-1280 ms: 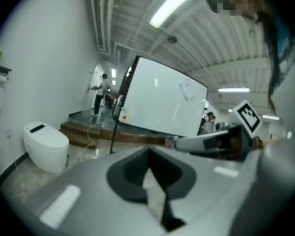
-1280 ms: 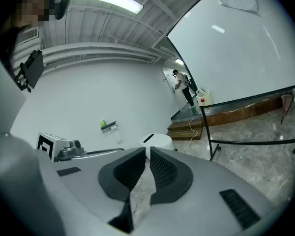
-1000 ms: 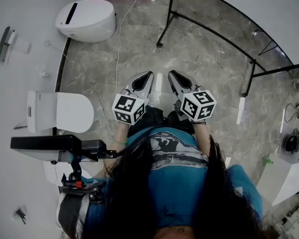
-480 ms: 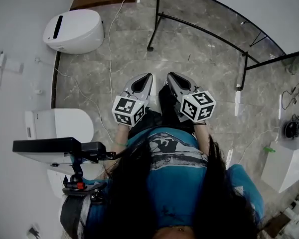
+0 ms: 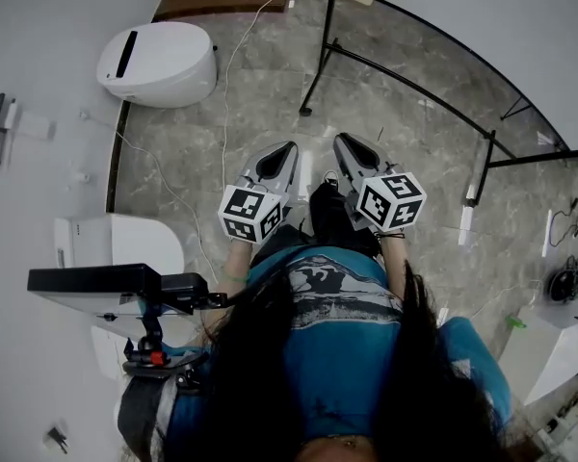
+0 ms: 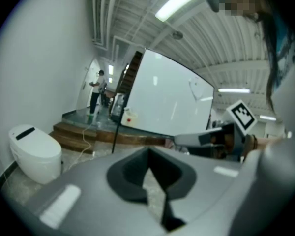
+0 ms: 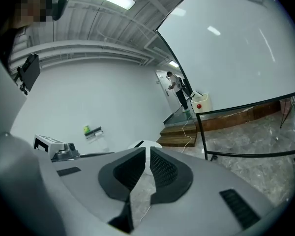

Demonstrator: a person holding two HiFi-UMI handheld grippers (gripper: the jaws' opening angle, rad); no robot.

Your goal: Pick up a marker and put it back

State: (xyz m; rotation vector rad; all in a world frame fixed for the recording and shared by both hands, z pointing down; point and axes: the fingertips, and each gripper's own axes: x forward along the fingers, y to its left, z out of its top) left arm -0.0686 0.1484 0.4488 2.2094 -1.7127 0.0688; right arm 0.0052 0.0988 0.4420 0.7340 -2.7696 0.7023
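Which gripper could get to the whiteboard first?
Probably the right gripper: the whiteboard stands on its side of the floor. It and the left gripper are both shut and empty.

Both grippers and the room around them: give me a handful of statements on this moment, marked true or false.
1. The left gripper holds a marker. False: its jaws are together with nothing between them.
2. The right gripper is shut and empty. True.
3. In the head view, both grippers are held out over a marbled floor. True.
4. The whiteboard stands on a white frame. False: its frame is black.
5. A white rounded unit stands on the floor at the head view's upper left. True.
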